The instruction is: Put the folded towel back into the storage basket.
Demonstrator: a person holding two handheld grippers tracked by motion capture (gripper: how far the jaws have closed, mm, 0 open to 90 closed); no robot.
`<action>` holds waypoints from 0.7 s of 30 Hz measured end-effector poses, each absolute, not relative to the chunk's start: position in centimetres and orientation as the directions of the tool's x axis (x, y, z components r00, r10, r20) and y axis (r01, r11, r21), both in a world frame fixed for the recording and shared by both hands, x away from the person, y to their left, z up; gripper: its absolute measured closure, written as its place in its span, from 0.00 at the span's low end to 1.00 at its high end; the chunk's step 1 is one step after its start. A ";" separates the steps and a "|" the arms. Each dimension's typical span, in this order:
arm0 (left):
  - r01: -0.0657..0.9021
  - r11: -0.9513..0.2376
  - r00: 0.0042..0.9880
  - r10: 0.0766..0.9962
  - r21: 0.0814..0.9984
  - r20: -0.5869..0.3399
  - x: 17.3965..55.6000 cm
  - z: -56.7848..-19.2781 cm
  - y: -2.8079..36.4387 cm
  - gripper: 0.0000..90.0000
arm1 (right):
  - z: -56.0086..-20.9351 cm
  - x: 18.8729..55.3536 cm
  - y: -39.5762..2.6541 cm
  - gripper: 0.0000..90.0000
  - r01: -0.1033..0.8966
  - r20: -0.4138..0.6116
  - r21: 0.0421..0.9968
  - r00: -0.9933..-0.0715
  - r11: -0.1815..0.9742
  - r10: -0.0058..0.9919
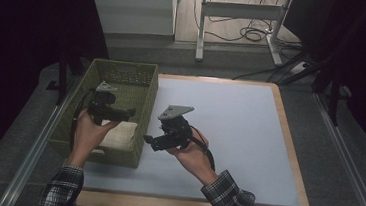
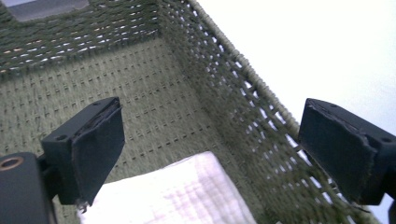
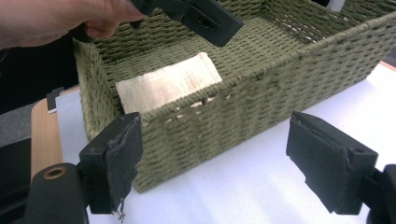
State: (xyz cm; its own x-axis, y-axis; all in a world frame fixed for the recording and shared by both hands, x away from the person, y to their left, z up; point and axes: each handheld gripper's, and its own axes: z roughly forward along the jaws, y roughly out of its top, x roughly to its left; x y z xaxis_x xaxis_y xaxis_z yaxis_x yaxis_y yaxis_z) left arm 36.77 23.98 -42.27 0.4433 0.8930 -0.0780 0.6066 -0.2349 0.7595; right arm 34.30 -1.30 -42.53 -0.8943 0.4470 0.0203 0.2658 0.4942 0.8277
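Left gripper (image 1: 129,112) is hovering over the green woven basket (image 1: 141,129), jaws standing wide apart w/ nothing between them. Right gripper (image 1: 147,140) is hanging just outside the basket's right wall, over the white mat (image 1: 228,137), jaws likewise spread and empty. Folded white cloth (image 3: 168,86) is lying flat on the basket floor at the near end, close against the right wall; it is also showing below the left jaws in the left gripper view (image 2: 177,196).

Risks, as judged:
- Left jaws are straddling the right wall (image 2: 243,126) rather than the cloth. Closing here would likely be catching wicker, lifting or dragging the basket.
- Cloth is lying flat; pads may be sliding over the top layer and unfolding it.
- Basket is sitting partly off the mat's left edge; a sideways pull could be tipping it.
- Both grippers are working near one another; collision poss. if right is moving in over the rim.
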 end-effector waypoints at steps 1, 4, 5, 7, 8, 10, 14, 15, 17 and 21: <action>0.605 -0.235 0.446 0.892 0.761 -0.080 36.8 -42.2 23.8 0.08 | -42.5 34.3 -1.5 0.21 0.267 0.021 0.828 -0.893 0.492 0.450; 0.603 -0.242 0.451 0.889 0.760 -0.074 36.8 -42.1 23.3 0.07 | -42.5 34.3 -2.2 0.20 0.273 0.023 0.827 -0.890 0.491 0.456; 0.601 -0.246 0.455 0.888 0.761 -0.073 36.8 -42.0 23.1 0.07 | -42.5 34.3 -2.5 0.20 0.275 0.023 0.828 -0.888 0.489 0.460; 0.599 -0.252 0.465 0.882 0.760 -0.073 36.8 -41.9 22.7 0.07 | -42.6 34.3 -3.0 0.19 0.279 0.028 0.829 -0.886 0.485 0.463; 0.599 -0.254 0.468 0.881 0.760 -0.075 36.8 -41.9 22.5 0.06 | -42.6 34.3 -3.2 0.19 0.279 0.027 0.829 -0.886 0.485 0.463; 0.597 -0.258 0.476 0.876 0.759 -0.077 36.8 -41.8 22.1 0.06 | -42.7 34.2 -3.6 0.18 0.276 0.021 0.827 -0.886 0.489 0.464; 0.598 -0.271 0.490 0.868 0.754 -0.077 36.8 -41.7 21.2 0.06 | -43.1 34.2 -4.4 0.17 0.276 0.011 0.818 -0.885 0.505 0.465; 0.597 -0.275 0.495 0.866 0.753 -0.076 36.9 -41.6 20.9 0.06 | -43.2 34.2 -4.6 0.17 0.277 0.011 0.816 -0.885 0.507 0.466; 0.596 -0.278 0.502 0.861 0.753 -0.080 36.9 -41.6 20.4 0.06 | -43.4 34.1 -5.0 0.16 0.279 0.009 0.812 -0.884 0.512 0.468; 0.589 -0.303 0.530 0.845 0.749 -0.075 37.0 -41.4 19.1 0.05 | -43.7 34.1 -5.9 0.16 0.283 0.004 0.806 -0.881 0.520 0.473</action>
State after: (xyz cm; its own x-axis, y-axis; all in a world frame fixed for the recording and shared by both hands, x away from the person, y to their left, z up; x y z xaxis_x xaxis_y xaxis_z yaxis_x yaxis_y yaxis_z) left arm 37.05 19.13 -41.44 0.5297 0.8449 -0.0752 0.5894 -0.3029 0.7489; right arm 34.06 -5.88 -43.72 -0.8811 0.4728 0.0039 0.2828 0.5204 0.8057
